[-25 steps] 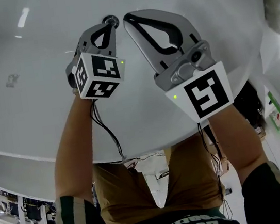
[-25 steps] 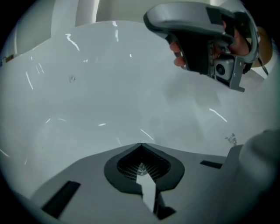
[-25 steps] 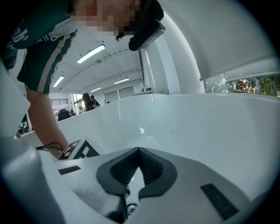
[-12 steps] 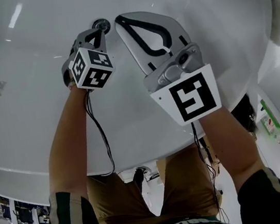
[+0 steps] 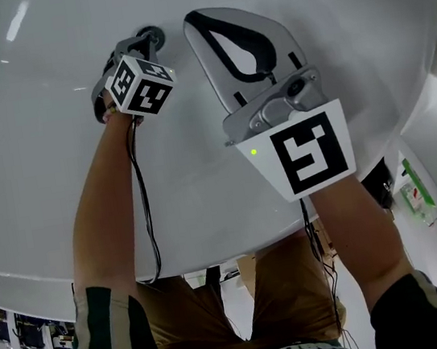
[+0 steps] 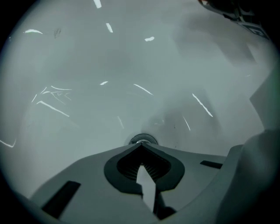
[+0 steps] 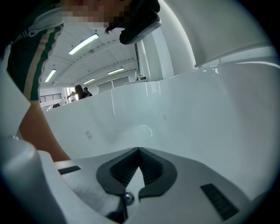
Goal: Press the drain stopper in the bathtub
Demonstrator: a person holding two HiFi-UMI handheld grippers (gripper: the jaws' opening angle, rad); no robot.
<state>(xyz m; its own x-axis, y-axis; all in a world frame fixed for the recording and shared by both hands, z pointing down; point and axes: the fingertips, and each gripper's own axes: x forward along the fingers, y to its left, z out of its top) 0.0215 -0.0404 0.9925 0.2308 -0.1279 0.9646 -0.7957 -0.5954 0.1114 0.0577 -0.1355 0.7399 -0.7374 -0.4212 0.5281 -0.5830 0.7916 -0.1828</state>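
Left gripper [image 5: 139, 42] has edged up to drain stopper [image 6: 142, 140] — jaws closed, empty; right gripper [image 5: 195, 18] closed too.

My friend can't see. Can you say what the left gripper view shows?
The left gripper, jaws shut with nothing between them, points its tips right at the small round drain stopper on the floor of the shiny white bathtub.

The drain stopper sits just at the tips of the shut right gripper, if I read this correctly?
Not quite: it is the shut left gripper whose tips are just at the drain stopper, as the left gripper view shows.
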